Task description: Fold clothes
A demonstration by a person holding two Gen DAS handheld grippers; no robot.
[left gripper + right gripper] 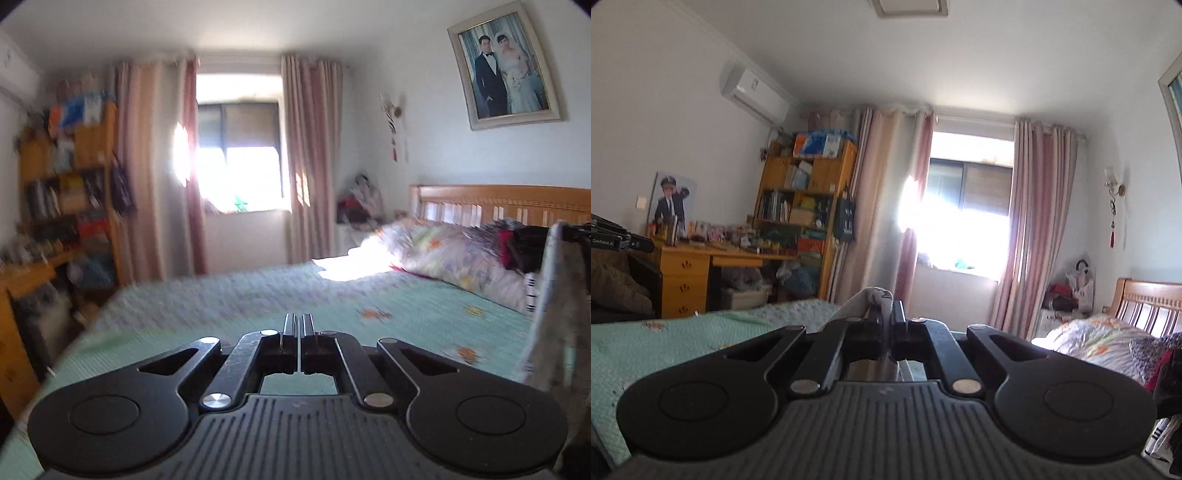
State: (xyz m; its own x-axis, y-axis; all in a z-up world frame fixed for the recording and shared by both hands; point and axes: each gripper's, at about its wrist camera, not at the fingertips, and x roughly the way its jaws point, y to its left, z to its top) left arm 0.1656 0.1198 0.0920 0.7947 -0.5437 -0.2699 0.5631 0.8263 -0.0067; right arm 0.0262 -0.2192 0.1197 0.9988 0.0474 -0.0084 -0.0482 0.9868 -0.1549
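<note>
Above the green bed [229, 295], the left gripper [298, 332] shows jaws pressed together, gripping nothing; pale patterned cloth [550, 295] hangs at right. From the right wrist, the right gripper [887, 317] has jaws clamped on the cloth [877, 295], raised above the bed [657, 343].

One legible marking found: small white lettering on the dark bar of a black device [613, 242] at the left edge of the right wrist view. It appears to begin "Gen", and the remainder is too small to confirm. Printing on the boxes [818, 144] atop the bookshelf [803, 199] is too blurred to read. The left wrist view shows no readable text.
</note>
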